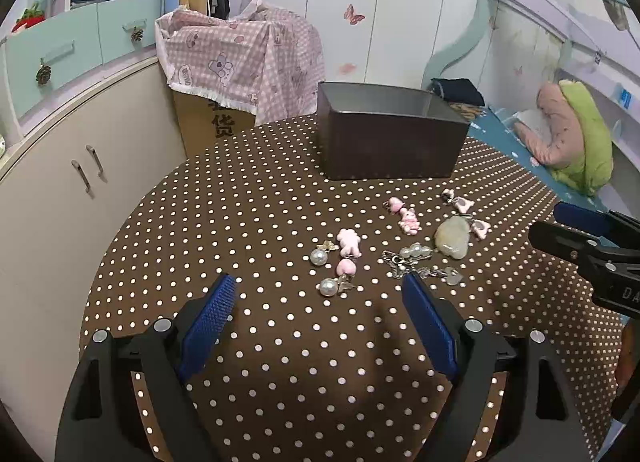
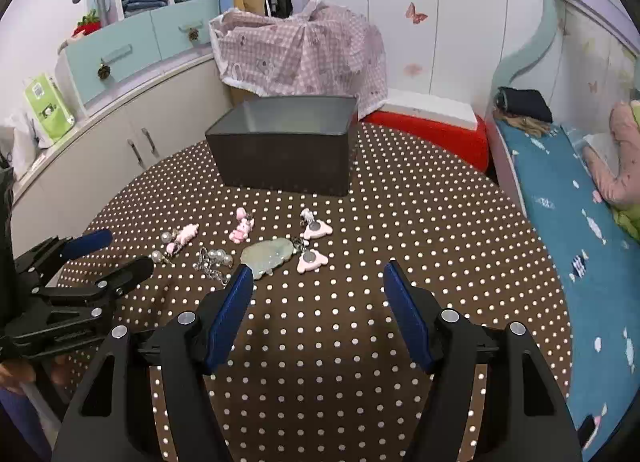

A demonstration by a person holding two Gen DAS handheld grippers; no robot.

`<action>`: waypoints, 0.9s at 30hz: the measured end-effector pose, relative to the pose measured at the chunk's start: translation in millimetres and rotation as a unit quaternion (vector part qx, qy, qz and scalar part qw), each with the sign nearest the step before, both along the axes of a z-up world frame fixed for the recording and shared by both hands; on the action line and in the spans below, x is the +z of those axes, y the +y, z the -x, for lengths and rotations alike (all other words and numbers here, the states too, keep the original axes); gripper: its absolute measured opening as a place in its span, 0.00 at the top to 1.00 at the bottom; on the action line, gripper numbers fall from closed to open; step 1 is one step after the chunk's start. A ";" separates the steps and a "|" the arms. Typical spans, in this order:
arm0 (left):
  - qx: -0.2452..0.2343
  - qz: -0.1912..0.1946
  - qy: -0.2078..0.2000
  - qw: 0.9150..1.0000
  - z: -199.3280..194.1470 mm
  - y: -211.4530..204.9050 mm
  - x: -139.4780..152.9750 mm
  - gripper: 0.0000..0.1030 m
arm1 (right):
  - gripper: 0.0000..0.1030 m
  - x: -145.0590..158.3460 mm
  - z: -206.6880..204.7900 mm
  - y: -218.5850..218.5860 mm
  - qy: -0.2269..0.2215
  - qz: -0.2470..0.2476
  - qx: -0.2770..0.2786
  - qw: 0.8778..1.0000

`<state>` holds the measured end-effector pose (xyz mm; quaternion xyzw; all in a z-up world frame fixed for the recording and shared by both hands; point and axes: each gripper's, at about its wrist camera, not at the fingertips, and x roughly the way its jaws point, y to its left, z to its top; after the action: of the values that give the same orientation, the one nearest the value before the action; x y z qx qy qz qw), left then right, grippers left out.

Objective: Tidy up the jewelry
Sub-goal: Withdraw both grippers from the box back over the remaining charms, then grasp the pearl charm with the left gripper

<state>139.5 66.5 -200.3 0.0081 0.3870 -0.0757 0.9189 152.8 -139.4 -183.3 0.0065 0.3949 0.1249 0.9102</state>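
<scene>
- Toward the middle of the polka-dot worktop (image 1: 280, 342), in front of the dark open box (image 1: 390, 133) at the far edge, the jewelry lies scattered: pearl earrings (image 1: 320, 258), pink charms (image 1: 349, 242), a pale green pendant (image 1: 452, 240) and a silver chain (image 1: 400, 266).
- Both tools hover with fingers apart and nothing between them: the left gripper (image 1: 320, 298) just short of the pearl pieces, the right gripper (image 2: 318, 282) just short of the pendant.
- Judged from this, the step is a first pick. Take one small piece at a time, straddle it squarely with the blue pads, and avoid the tangled chain catching its neighbours.
- Only the right wrist view shows the red stool (image 2: 432, 133) behind the worktop and two pink bear charms (image 2: 312, 260) in plain sight.
- Only the left wrist view shows the pearl earrings close up.
</scene>
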 end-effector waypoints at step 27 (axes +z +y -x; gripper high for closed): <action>-0.041 0.036 0.045 0.997 -21.4 10.1 -9.4 0.91 | 0.36 -28.3 -18.4 7.6 0.035 -0.003 0.009 0.999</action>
<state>160.9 76.7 -209.7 -0.0125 0.4240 -0.1278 0.8965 171.2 -131.8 -211.7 0.0099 0.4262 0.1335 0.8947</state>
